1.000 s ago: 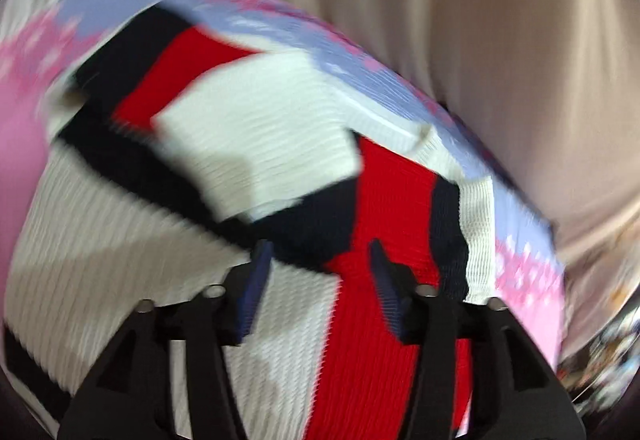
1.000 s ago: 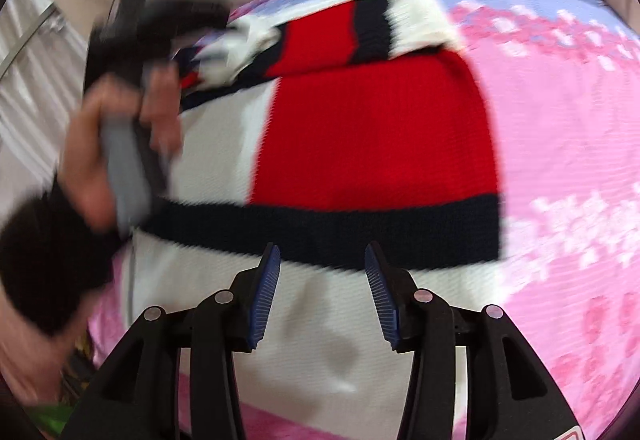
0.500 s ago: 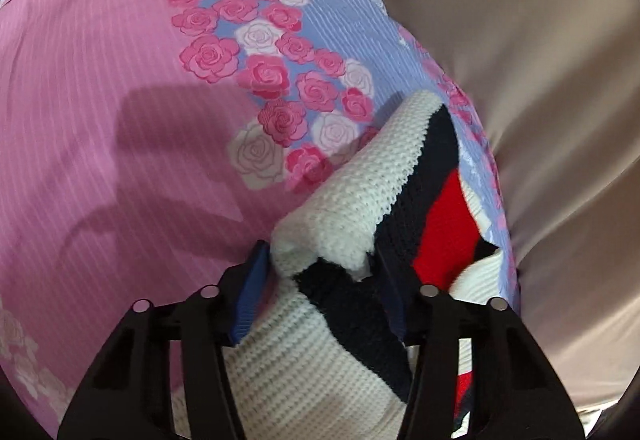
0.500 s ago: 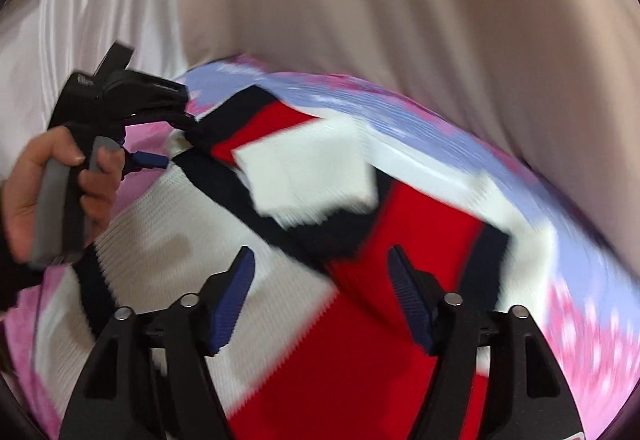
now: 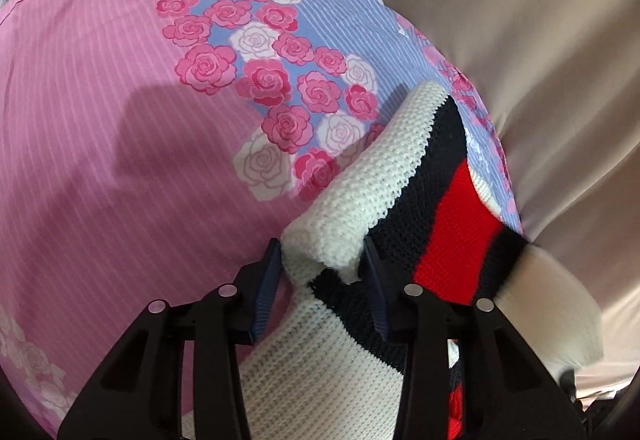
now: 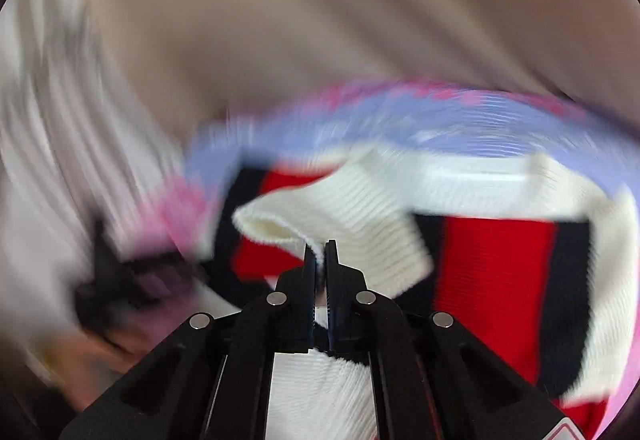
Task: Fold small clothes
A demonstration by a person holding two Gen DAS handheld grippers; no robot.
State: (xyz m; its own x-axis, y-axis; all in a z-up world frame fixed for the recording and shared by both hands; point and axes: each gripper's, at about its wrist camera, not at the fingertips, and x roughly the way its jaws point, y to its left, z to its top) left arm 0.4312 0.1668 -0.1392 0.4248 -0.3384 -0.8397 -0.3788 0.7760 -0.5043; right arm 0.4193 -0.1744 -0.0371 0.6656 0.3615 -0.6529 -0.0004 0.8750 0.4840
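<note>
home bedroom, rose-print bedsheet (image 5: 120, 111), beige curtain (image 5: 520, 19)

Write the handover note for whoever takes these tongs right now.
Left tongs: open, with a folded white edge of the knit sweater between the fingers, not pinched.
Right tongs: shut on a white edge of the sweater, lifted; that view is blurred.
The sweater lies partly bunched on the floral sheet.
Done: edges picked up. Left: lay the fold flat, smooth it, finish folding.

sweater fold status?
Partly done: the sweater has a doubled-over white edge. In hand: right gripper is shut on a white fold; left gripper is open around the edge. Left: final folds; it is still bunched on the floral sheet.
</note>
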